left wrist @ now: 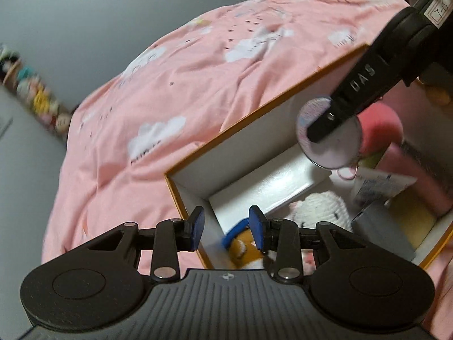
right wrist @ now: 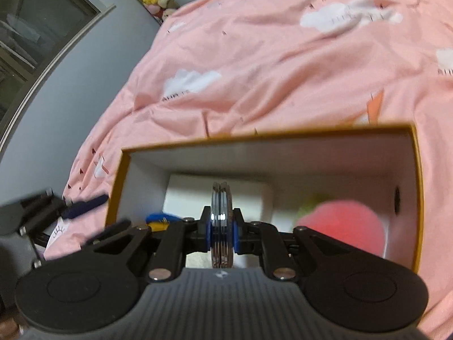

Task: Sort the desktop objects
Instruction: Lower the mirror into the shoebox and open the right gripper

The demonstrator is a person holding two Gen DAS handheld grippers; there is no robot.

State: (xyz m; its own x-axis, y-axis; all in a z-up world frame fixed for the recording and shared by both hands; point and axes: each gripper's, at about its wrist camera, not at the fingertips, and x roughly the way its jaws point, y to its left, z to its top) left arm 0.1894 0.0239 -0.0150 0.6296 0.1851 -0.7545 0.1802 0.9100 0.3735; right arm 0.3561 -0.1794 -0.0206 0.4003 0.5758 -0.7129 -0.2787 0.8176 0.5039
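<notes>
Pink bedspread (right wrist: 283, 65) with white cloud print; box (right wrist: 311, 134) orange outside, white inside. Blue gripper pads (left wrist: 198, 226). Silver-rimmed pinkish round badges (left wrist: 328, 138). Red-pink plush (right wrist: 342, 226) at 3 o'clock, white knitted plush (left wrist: 320, 209).

Bedspread (right wrist: 283, 65) looks like soft matt cotton, kinda wrinkly. Box (right wrist: 311, 155) is smooth matt cardboard. Round badges (right wrist: 222, 198) have shiny metal rims, and the plush toy (left wrist: 320, 209) is fuzzy knit.
</notes>
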